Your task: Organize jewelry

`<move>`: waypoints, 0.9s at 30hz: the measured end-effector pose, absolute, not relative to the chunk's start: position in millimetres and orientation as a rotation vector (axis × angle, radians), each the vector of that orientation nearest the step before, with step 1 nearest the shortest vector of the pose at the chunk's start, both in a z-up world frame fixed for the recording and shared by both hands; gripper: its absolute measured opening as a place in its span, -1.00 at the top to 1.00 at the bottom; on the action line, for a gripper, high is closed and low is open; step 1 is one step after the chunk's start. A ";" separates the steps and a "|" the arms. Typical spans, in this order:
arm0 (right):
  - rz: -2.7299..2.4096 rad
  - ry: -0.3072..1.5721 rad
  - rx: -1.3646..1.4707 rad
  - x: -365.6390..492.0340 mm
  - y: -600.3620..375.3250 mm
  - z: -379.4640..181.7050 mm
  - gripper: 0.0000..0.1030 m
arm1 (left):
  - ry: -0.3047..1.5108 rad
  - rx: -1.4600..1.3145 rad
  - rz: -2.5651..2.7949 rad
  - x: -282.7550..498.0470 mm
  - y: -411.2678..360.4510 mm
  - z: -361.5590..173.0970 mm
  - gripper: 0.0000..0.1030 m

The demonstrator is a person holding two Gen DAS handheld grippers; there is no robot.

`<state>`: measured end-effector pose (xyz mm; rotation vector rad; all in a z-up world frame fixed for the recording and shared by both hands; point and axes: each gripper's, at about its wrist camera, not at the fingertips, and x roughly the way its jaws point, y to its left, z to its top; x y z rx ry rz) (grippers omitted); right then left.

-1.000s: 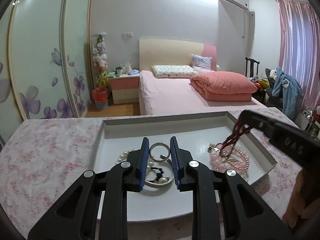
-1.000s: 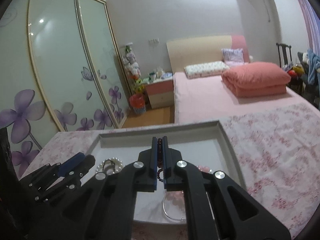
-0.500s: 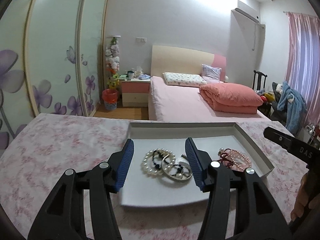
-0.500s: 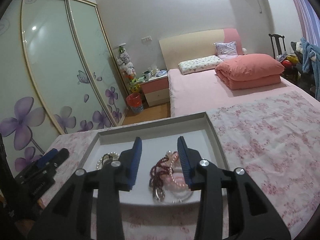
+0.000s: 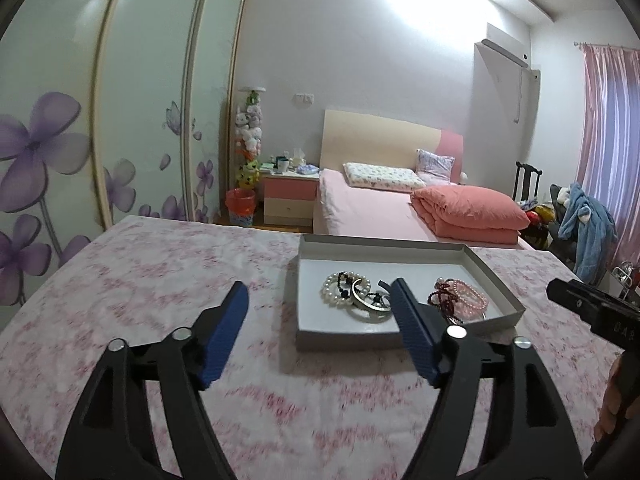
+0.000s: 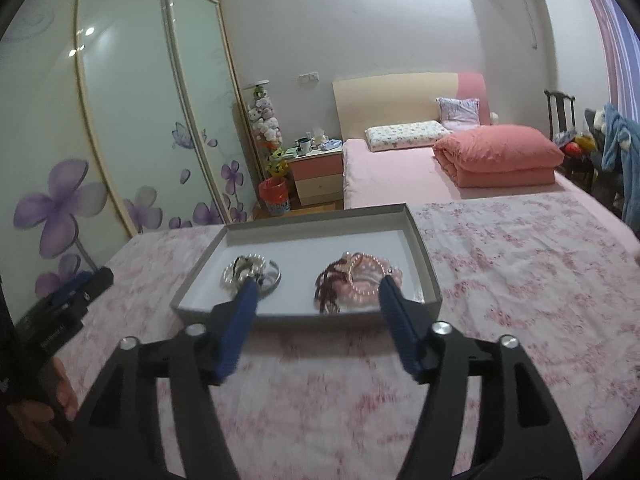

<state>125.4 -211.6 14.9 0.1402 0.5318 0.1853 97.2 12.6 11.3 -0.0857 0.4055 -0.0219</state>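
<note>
Two piles are lying in the tray (image 6: 424, 256), you are holding both the left gripper (image 5: 318, 332) and right gripper (image 6: 314, 322) with fingers just spread wide and empty, so organizing seems finished, pending any stray piece.

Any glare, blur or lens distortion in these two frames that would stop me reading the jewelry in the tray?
Left wrist view: ceiling glare blows out the wall; wardrobe doors bow from fisheye; the pearl bracelet in the tray reads fairly sharp. Right wrist view: the pink beads smear, and the floral cloth near the lens is blurred.
</note>
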 end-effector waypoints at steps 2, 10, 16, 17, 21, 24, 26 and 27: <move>0.183 0.526 0.126 115.4 -208.8 14.8 -0.56 | 0.393 -0.085 -0.016 87.6 14.1 12.4 -0.60; 0.156 0.491 0.091 85.9 -201.4 12.9 -0.92 | 0.357 -0.082 -0.024 56.9 10.7 11.9 -0.96; 0.144 0.459 0.079 71.6 -198.7 8.5 -0.92 | 0.343 -0.031 -0.028 46.3 -1.8 7.4 -0.97; 0.140 0.448 0.071 68.4 -196.9 8.2 -0.92 | 0.339 -0.021 -0.028 44.8 -3.8 6.6 -0.97; 0.135 0.407 0.044 58.0 -191.6 7.6 -0.92 | 0.321 -0.005 -0.036 37.4 -8.6 4.4 -0.97; 0.142 0.392 0.038 53.3 -191.0 6.6 -0.92 | 0.308 -0.010 -0.045 34.6 -9.1 5.2 -0.97; 0.142 0.390 0.037 52.3 -190.5 6.1 -0.92 | 0.305 -0.013 -0.045 33.4 -7.4 5.4 -0.97; 0.142 0.392 0.038 52.6 -190.9 5.4 -0.92 | 0.305 -0.015 -0.045 33.5 -7.1 5.2 -0.97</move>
